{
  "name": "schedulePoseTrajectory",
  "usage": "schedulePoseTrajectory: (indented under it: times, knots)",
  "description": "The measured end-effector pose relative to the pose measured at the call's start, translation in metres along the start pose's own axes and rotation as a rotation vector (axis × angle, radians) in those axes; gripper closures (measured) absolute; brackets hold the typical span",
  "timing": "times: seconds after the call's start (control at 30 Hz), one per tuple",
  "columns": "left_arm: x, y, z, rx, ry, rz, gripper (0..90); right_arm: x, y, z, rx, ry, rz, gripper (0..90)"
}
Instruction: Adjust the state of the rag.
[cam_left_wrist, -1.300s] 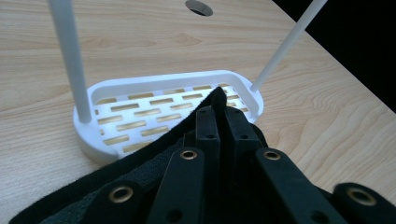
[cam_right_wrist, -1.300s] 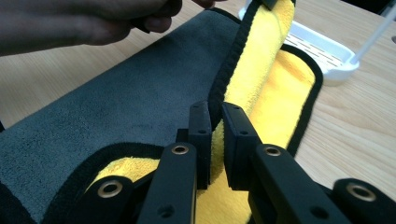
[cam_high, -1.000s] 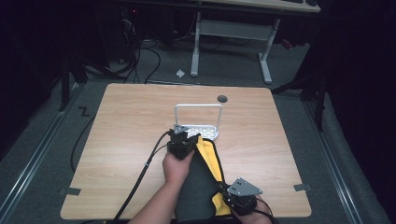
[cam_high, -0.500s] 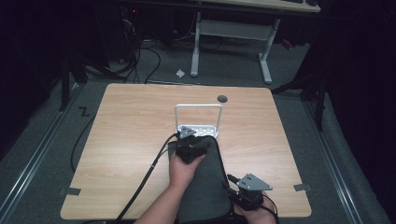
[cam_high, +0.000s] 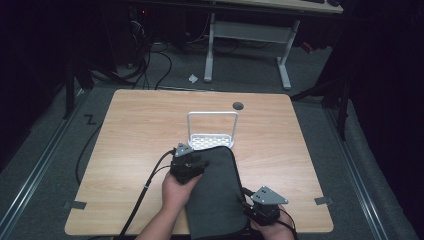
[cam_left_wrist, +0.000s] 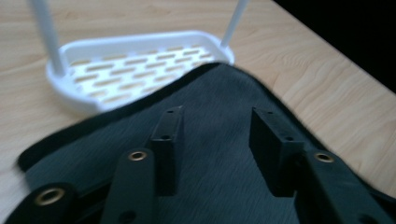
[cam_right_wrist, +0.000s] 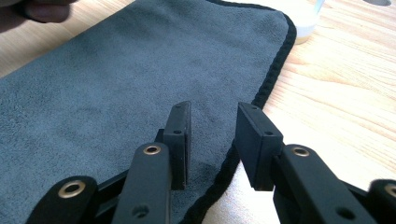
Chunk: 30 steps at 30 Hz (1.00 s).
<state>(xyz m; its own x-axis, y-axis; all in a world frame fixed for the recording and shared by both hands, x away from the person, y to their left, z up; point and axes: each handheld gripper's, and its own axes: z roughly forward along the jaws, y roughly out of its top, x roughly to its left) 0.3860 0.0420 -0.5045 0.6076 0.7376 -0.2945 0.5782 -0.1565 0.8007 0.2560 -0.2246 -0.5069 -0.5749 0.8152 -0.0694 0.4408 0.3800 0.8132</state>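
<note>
**Grey cloth lies flat on the table, both grippers let go**

The wooden table (cam_high: 130, 150) carries a dark grey cloth (cam_high: 215, 195), the largest thing on it. The cloth is a soft, napped rectangle with rounded corners and a black stitched edge. It lies spread flat on the near half of the table, its long side running away from the person, and its far corner reaches up to the white rack (cam_high: 212, 131) and appears to touch or lap over the rack's base. In the right gripper view the nap looks even and the black hem curves cleanly round the far corner.

The white rack is a slotted tray with a hooped handle rising over it. Its tray holds nothing; the table's wood shows through the slots in the left gripper view.

The left gripper (cam_high: 197, 161) hangs over the cloth's far left corner. Its jaws stand apart with only the flat cloth beneath them, nothing pinched; they have just been closing a little after springing wide. The right gripper (cam_high: 247, 200) sits at the near right edge of the cloth. Its jaws are also parted, straddling the black hem without pressing on it.

A second ago the cloth was bunched and lifted over a yellow thing, with both grippers clamped on it. Now the yellow is covered and the cloth lies smooth. The left hand has drawn leftward to the cloth's edge; the right hand sits much where it was.
</note>
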Motion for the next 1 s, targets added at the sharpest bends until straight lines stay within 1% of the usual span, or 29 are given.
schedulePoseTrajectory:
  times: [0.07,0.17,0.23,0.3,0.33,0.4,0.43,0.5,0.53,0.6,0.63,0.73,0.8,0.83,0.87,0.9,0.93,1.0]
  knots:
    - [0.004,-0.007,-0.009,0.007,0.010,0.006,59.2,0.000,0.000,0.000,0.000,-0.001,-0.001,67.5]
    - [0.009,-0.017,-0.022,0.004,0.013,0.002,59.8,-0.001,0.000,0.000,0.000,-0.002,0.003,67.8]
    - [0.009,-0.023,-0.030,0.003,0.012,0.009,58.6,-0.001,0.000,0.000,0.002,-0.004,0.013,67.8]
    - [0.008,-0.030,-0.036,0.004,0.009,0.011,57.5,-0.002,-0.001,0.001,0.002,-0.004,0.007,68.0]
    - [0.008,-0.033,-0.038,0.012,0.004,0.009,56.6,-0.002,-0.001,0.001,0.004,-0.005,0.007,68.0]
    - [0.007,-0.040,-0.041,0.027,0.000,0.004,55.1,-0.002,-0.001,0.001,0.002,-0.005,0.012,68.1]
    - [0.006,-0.044,-0.042,0.040,-0.001,-0.004,54.4,-0.003,0.000,0.001,0.001,-0.005,0.011,68.3]
    - [0.003,-0.049,-0.042,0.060,0.012,0.004,54.3,-0.004,0.001,0.002,0.001,-0.002,0.016,68.7]
    - [0.001,-0.051,-0.043,0.065,0.009,0.011,53.9,-0.004,0.002,0.002,0.002,0.000,0.026,68.8]
    - [-0.004,-0.053,-0.045,0.055,0.001,0.029,53.4,-0.006,0.006,0.005,0.005,-0.003,0.030,69.5]
    - [-0.005,-0.053,-0.046,0.056,-0.007,0.034,53.4,-0.007,0.010,0.007,0.004,-0.003,0.024,69.9]
    - [-0.008,-0.052,-0.044,0.061,-0.033,0.034,54.5,-0.011,0.022,0.015,0.002,0.001,0.014,72.9]
    - [-0.009,-0.053,-0.042,0.081,-0.046,0.042,60.0,-0.013,0.029,0.025,0.015,0.001,0.008,77.1]
    - [-0.009,-0.054,-0.041,0.095,-0.043,0.052,65.8,-0.015,0.032,0.032,0.031,0.008,0.005,81.2]
    - [-0.010,-0.054,-0.040,0.114,-0.043,0.067,72.4,-0.016,0.035,0.040,0.051,0.012,-0.003,85.9]
    - [-0.010,-0.055,-0.039,0.131,-0.040,0.084,76.3,-0.018,0.036,0.047,0.086,0.008,-0.018,90.0]
    - [-0.010,-0.055,-0.038,0.142,-0.029,0.097,78.9,-0.018,0.037,0.055,0.119,0.009,-0.027,90.0]
    - [-0.008,-0.057,-0.036,0.160,-0.015,0.117,81.1,-0.020,0.036,0.067,0.164,0.003,-0.039,90.0]
